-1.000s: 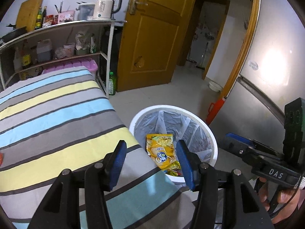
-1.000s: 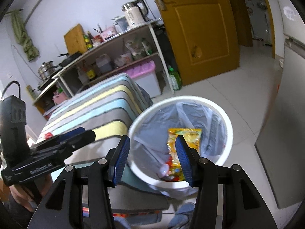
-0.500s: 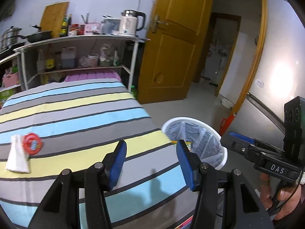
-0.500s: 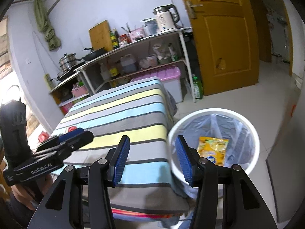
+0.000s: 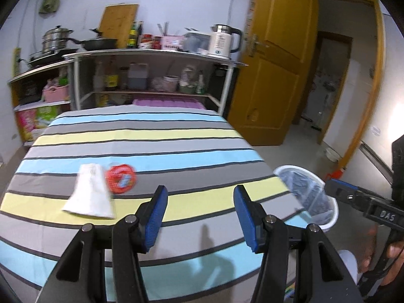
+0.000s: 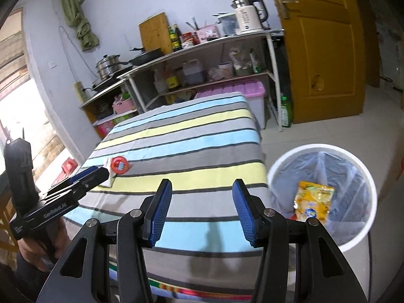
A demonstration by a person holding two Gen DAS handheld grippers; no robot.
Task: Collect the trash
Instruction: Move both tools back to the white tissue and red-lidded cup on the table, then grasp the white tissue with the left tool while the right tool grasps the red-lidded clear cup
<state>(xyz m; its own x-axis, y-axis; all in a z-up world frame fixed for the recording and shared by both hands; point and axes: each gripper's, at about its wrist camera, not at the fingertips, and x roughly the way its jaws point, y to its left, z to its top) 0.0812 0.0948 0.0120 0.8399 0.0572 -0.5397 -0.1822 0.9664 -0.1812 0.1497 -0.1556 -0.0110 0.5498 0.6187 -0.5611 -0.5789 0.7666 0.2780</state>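
Note:
A red round wrapper point(image 5: 120, 178) point(image 6: 119, 165) and a white paper piece point(image 5: 89, 195) lie side by side on the striped table point(image 5: 176, 151). My left gripper point(image 5: 199, 214) hangs open above the table's near edge, to the right of both pieces, nothing between its fingers. My right gripper point(image 6: 202, 209) is open too, empty, over the table's near right corner. A white bin point(image 6: 363, 176) with a clear liner stands on the floor right of the table, holding a yellow snack bag point(image 6: 313, 199). In the left wrist view the bin point(image 5: 308, 194) shows at the table's right edge.
Metal shelves point(image 5: 151, 58) with a kettle point(image 5: 222, 41), pots and bottles stand behind the table. A pink storage box point(image 6: 237, 91) sits under them. An open wooden door point(image 5: 277, 75) is at the right. A hand holds each gripper's handle at the frame edges.
Both grippers swung away from the bin toward the table. The bin slid to the right in both views, and the red wrapper and white paper came into view. Jaw openings are unchanged.

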